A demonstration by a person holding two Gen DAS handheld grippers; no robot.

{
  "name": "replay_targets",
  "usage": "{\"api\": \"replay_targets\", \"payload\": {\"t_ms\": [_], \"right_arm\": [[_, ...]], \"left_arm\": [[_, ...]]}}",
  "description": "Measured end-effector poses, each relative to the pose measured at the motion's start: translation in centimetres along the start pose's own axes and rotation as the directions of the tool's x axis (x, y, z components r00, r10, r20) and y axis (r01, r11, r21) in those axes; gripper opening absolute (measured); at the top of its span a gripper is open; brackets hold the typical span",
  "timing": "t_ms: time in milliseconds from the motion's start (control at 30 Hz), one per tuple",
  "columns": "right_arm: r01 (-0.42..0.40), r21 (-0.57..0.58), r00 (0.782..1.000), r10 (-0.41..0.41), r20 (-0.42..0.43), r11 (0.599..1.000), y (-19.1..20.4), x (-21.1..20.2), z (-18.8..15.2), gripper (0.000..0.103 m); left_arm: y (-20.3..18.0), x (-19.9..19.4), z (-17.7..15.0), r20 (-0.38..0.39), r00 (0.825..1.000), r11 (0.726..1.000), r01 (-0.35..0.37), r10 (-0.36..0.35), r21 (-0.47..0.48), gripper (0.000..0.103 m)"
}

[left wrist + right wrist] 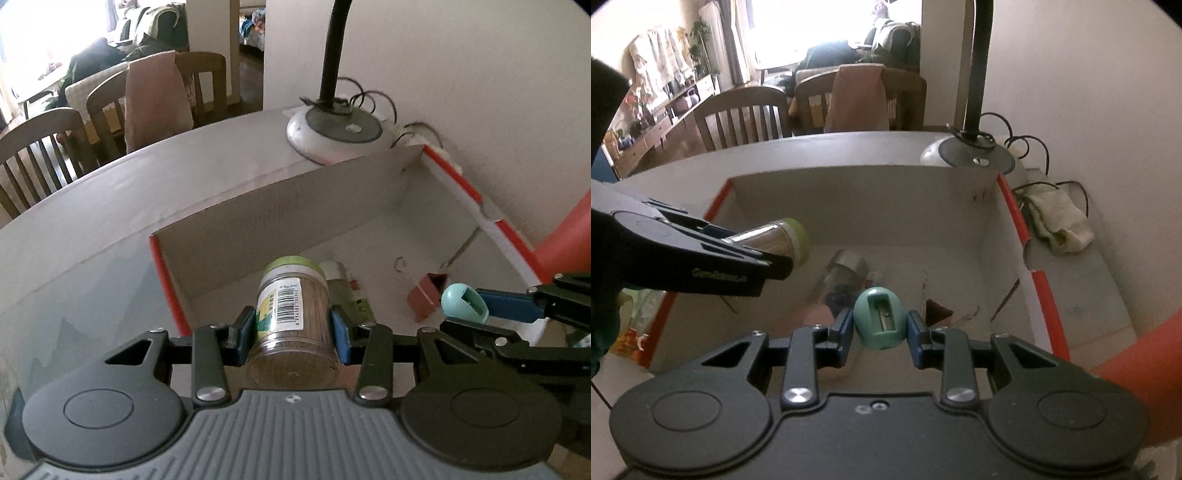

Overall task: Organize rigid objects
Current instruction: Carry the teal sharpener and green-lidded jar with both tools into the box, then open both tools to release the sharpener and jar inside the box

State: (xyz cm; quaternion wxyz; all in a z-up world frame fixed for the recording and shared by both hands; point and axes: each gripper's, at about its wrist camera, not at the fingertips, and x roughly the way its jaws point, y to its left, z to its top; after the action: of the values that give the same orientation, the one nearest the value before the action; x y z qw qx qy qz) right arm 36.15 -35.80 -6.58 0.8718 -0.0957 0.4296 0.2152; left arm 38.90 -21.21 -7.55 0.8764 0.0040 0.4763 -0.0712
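Note:
My left gripper [293, 328] is shut on a clear toothpick jar [293, 314] with a green lid and a barcode label, held over the near left part of an open cardboard box [258, 206] with red edges. In the right wrist view the same jar [783, 240] hangs above the box [868, 195], gripped from the left. My right gripper [880, 328] is shut on a teal egg-shaped pencil sharpener [881, 319], also above the box; the sharpener [463, 302] shows at the right of the left wrist view. Inside the box lie a clear bottle [846, 273] and a small dark red box [428, 295].
A lamp base [334, 133] with a black neck and coiled cable stands behind the box by the wall. A crumpled cloth [1056, 218] lies right of the box. Wooden chairs [746, 118] stand beyond the table's far edge. An orange sleeve [1137, 369] shows at the right.

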Motion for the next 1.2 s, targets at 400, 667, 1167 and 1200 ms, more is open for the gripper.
{"api": "replay_targets", "payload": {"t_ms": [400, 667, 1167, 1200], "right_arm": [[-0.043, -0.046, 0.994, 0.039, -0.099, 0.998, 0.1, 3.2, -0.5, 0.03], [-0.056, -0.059, 0.99, 0.048, -0.133, 0.997, 0.1, 4.2, -0.7, 0.029], [-0.056, -0.045, 0.982, 0.047, -0.186, 0.997, -0.7, 5.7, -0.9, 0.03], [-0.06, -0.044, 0.981, 0.051, -0.187, 0.997, -0.7, 5.7, -0.9, 0.03]], "left_arm": [[-1.4, 3.6, 0.9, -0.036, 0.992, 0.988, -0.116, 0.12, 0.097, 0.042], [-3.4, 3.7, 1.2, -0.031, 0.989, 0.98, -0.136, 0.142, 0.145, 0.042], [-2.9, 6.8, 1.1, -0.167, 0.979, 0.991, -0.109, 0.12, 0.074, 0.042], [-2.9, 7.0, 1.1, -0.181, 0.976, 0.992, -0.107, 0.118, 0.07, 0.042]]}}
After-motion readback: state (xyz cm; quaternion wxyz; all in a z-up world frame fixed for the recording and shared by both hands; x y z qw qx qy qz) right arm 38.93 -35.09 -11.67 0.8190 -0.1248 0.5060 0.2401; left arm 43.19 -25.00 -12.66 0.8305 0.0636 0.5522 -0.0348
